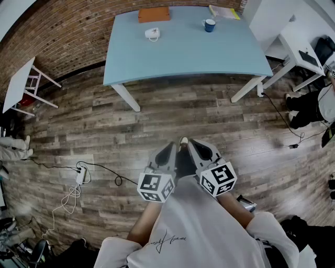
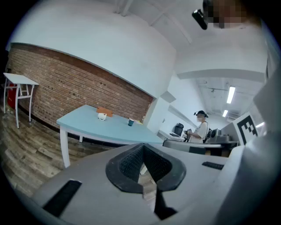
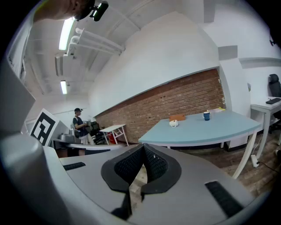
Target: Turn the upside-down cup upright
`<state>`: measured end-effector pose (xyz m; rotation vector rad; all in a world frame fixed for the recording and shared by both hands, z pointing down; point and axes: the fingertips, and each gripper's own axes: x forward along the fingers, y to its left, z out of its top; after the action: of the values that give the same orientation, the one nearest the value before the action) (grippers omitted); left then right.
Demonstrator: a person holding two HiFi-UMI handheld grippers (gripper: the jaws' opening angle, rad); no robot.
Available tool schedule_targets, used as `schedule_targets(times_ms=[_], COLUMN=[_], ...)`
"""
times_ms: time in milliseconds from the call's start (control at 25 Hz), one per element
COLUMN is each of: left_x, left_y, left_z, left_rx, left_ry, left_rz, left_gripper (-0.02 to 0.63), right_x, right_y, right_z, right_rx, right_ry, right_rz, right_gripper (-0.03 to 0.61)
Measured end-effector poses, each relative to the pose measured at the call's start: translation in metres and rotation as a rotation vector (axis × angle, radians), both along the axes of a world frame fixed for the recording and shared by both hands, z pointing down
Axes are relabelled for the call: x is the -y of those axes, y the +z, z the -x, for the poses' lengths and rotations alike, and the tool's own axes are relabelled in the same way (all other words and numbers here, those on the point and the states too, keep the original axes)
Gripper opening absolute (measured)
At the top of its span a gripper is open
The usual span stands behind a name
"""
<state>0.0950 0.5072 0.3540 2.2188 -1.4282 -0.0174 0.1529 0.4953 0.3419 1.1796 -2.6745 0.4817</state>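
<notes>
A white cup (image 1: 152,34) with a handle stands on the far side of the light blue table (image 1: 183,57); it is too small here to tell which way up it is. The same white cup (image 2: 102,116) (image 3: 174,123) shows small and distant in both gripper views. My left gripper (image 1: 168,151) (image 2: 143,147) and right gripper (image 1: 194,148) (image 3: 143,147) are held side by side close to my body, over the wooden floor and well short of the table. Both are shut with nothing between the pads.
A blue cup (image 1: 209,24), a brown flat box (image 1: 154,14) and yellow papers (image 1: 225,11) share the table. A small white table (image 1: 21,84) stands left, a white desk (image 1: 298,52) right. A power strip with cables (image 1: 80,175) lies on the floor. A person (image 1: 314,102) sits at right.
</notes>
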Motion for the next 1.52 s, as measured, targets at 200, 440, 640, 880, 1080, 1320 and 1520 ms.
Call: schedule_targets(times_ms=[200,440,640,880,1080,1320,1520], left_x=[0.018,0.041,0.061,0.089,0.112,0.142,0.169], left_y=[-0.002,0.002,0.004,0.008,0.012,0.014,0.017], left_z=[0.002,0.002,0.005,0.008,0.004,0.003,-0.001], left_rx=[0.021,0.022,0.024,0.033,0.047,0.081,0.098], left_ry=[-0.025,-0.037,-0.049,-0.078,-0.081,-0.07,-0.038], left_rz=[-0.011,0.001,0.022,0.048,0.066,0.082,0.087], left_gripper=[0.009,0.008,0.009,0.009,0.009,0.009,0.009], right_x=[0.016,0.033,0.056,0.086,0.112,0.147,0.178], right_y=[-0.004,-0.003,-0.003,-0.002,0.001,0.006,0.009], right_z=[-0.002,0.004,0.003,-0.002,-0.006,-0.006,-0.007], right_rx=[-0.001,0.007,0.044,0.053,0.055,0.075,0.088], right_ry=[-0.006,-0.03,-0.014,-0.007,-0.004,-0.015,-0.007], right_rz=[-0.009,0.005,0.03,0.04,0.046,0.063,0.057], right_gripper=[0.02,0.02,0.02,0.021,0.021,0.021,0.021])
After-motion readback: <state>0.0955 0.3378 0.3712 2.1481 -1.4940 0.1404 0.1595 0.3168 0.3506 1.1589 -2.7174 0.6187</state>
